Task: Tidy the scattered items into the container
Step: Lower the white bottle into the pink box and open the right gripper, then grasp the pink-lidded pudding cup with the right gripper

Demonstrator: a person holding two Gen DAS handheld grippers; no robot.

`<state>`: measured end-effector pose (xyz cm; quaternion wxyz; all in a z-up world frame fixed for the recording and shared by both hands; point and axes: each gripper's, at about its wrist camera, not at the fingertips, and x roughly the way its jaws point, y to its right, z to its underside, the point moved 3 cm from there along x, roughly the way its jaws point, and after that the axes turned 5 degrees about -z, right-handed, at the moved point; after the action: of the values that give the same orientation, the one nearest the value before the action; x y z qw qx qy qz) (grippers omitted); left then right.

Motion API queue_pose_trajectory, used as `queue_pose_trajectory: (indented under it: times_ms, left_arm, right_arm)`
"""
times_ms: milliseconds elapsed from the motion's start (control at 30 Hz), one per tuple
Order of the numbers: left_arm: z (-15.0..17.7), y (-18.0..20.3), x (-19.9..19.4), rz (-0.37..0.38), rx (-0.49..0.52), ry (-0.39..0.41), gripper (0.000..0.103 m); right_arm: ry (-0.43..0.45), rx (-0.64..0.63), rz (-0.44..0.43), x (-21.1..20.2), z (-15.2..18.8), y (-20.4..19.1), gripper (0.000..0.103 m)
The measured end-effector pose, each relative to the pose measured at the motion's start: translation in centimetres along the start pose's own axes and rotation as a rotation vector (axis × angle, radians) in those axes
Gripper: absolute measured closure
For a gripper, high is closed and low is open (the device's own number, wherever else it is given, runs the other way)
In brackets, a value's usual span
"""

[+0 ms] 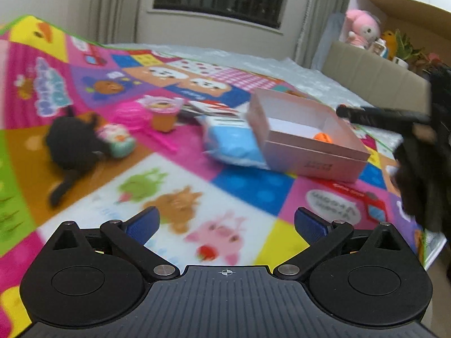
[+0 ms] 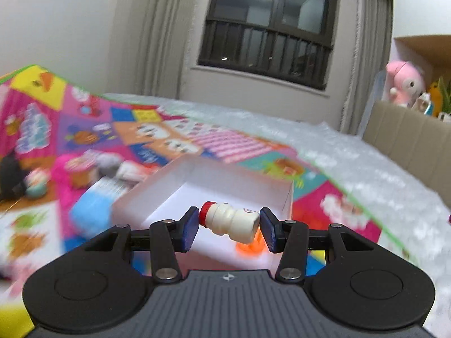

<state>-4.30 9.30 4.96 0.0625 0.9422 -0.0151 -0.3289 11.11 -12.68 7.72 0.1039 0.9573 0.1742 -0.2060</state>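
Behind the bed we see a dark barred window (image 2: 267, 28) between pale curtains, and a pink plush toy (image 2: 404, 83) on a shelf at the right. Over the bed lies a bright patchwork play mat (image 1: 242, 186), and on it stands an open pinkish-white box (image 1: 315, 152) with an orange item (image 1: 324, 136) already lying inside.

Our left gripper (image 1: 225, 224) has its jaws spread wide with nothing between them, hanging over the mat short of the box. Left of the box we make out a blue-and-white packet (image 1: 231, 140) touching the box's side, an orange jelly cup (image 1: 163, 115), and a black plush (image 1: 73, 143), all blurred.

Our right gripper (image 2: 228, 226) is clamped end to end on a small cream bottle with a red cap (image 2: 229, 221), held on its side above the box's near edge.
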Motion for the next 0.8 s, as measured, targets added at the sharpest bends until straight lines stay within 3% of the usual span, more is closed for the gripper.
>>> queue_pose_trajectory:
  times_ms: [67,133,233,333,467,600,800]
  left_arm:
    - [0.2,-1.2,-1.0,-0.017,-0.022,0.016,0.0]
    - [0.2,-2.4,-1.7,-0.036,-0.044,0.036,0.0]
    - [0.5,-3.8,-2.1,-0.058,-0.085,0.046,0.0]
    - [0.8,-4.8,-2.2,-0.05,-0.108,0.046,0.0]
    - [1.1,-5.5,-3.4,-0.034,-0.061,0.059,0.0]
    - [1.3,-7.3,-4.3,-0.087,-0.036,0.068,0.0]
    - [0.6,-11.6,-6.1,-0.168,-0.12,0.116,0.0]
  right_arm:
    - [-0.002,-0.001,0.023,1.7,-1.2,0.0,0.046]
    - [0.0,-0.013,0.028,2.2,-2.0,-0.8,0.044]
    - [0.0,-0.047,-0.033,1.9,-2.0,-3.7,0.038]
    - [-0.017,-0.101,-0.112,1.5,-1.5,-7.6,0.037]
    - [-0.072,-0.143,-0.239,1.5,-0.9,-12.6,0.037]
    - [-0.096,-0.154,-0.347,2.0,-1.1,-17.2,0.036]
    - [-0.068,-0.125,-0.362,4.2,-2.2,-21.7,0.036]
